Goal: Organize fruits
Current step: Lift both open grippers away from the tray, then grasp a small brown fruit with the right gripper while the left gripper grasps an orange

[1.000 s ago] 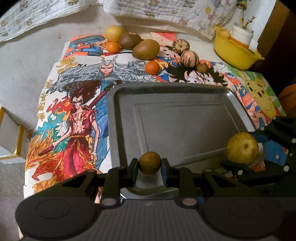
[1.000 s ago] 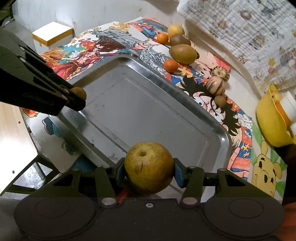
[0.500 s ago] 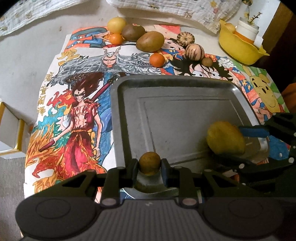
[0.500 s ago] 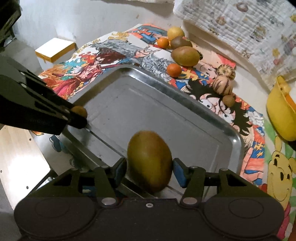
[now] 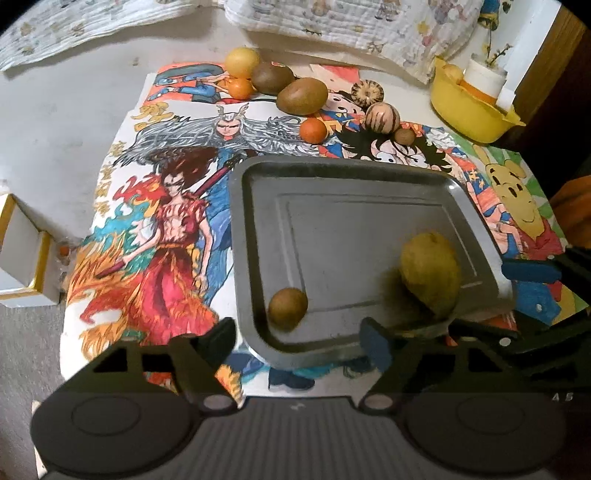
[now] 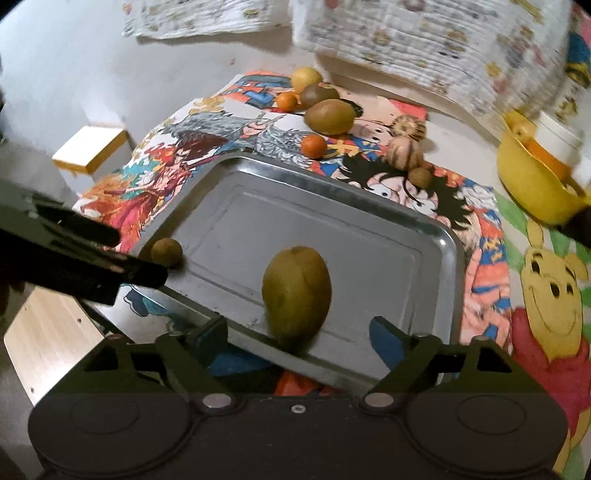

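A grey metal tray [image 5: 332,184] [image 6: 369,206] lies on a cartoon-print mat. A small round brown fruit [image 5: 287,308] [image 6: 167,252] rests in its near left corner. A yellow-green pear [image 5: 430,274] [image 6: 296,293] sits at its near right edge. My left gripper [image 5: 301,339] is open, just behind the small fruit. My right gripper [image 6: 299,332] is open, its blue pads either side of the pear and apart from it. Several loose fruits [image 5: 302,96] [image 6: 330,116] lie on the mat beyond the tray.
A yellow bowl [image 5: 469,110] [image 6: 532,184] with a white cup stands at the far right. A white and yellow box [image 5: 18,254] [image 6: 88,147] sits left of the mat. A quilted cloth [image 5: 351,22] lies along the back. The left gripper's finger [image 6: 92,266] reaches over the tray's left corner.
Both grippers opened and drew back. The small brown fruit and the pear left the jaws and now sit on the tray.
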`<action>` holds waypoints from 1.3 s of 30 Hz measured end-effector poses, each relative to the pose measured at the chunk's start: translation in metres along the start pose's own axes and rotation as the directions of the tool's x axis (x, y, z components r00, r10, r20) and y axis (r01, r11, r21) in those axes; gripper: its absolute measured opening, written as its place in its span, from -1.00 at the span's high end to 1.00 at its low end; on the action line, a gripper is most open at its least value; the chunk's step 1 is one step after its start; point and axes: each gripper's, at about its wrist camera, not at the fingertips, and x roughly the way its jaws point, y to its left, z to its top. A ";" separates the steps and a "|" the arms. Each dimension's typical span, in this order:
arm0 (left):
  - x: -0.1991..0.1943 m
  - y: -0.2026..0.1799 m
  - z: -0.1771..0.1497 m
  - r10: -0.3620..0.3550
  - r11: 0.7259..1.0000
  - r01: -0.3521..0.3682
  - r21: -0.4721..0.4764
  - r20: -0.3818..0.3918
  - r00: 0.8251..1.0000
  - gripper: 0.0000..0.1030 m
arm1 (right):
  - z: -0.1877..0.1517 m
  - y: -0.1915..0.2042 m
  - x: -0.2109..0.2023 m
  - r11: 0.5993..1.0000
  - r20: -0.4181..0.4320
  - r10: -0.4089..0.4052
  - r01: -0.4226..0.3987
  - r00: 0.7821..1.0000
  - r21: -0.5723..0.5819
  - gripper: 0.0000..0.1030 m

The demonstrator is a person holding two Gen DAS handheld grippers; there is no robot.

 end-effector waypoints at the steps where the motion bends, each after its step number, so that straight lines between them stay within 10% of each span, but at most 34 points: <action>1: -0.003 0.001 -0.003 0.004 1.000 -0.004 -0.007 0.003 1.000 -0.68 | -0.002 0.000 -0.002 1.000 -0.001 -0.003 0.003 1.000 0.011 -0.81; 20: -0.016 0.023 -0.029 0.106 0.994 -0.104 0.032 -0.039 0.994 -0.97 | -0.018 -0.015 -0.001 0.974 -0.162 -0.127 0.153 0.979 0.164 -0.99; 39: 0.003 0.051 0.048 0.194 0.980 -0.194 -0.047 -0.008 0.981 -0.99 | 0.043 -0.046 0.018 0.978 0.000 -0.134 0.132 0.991 0.164 -0.99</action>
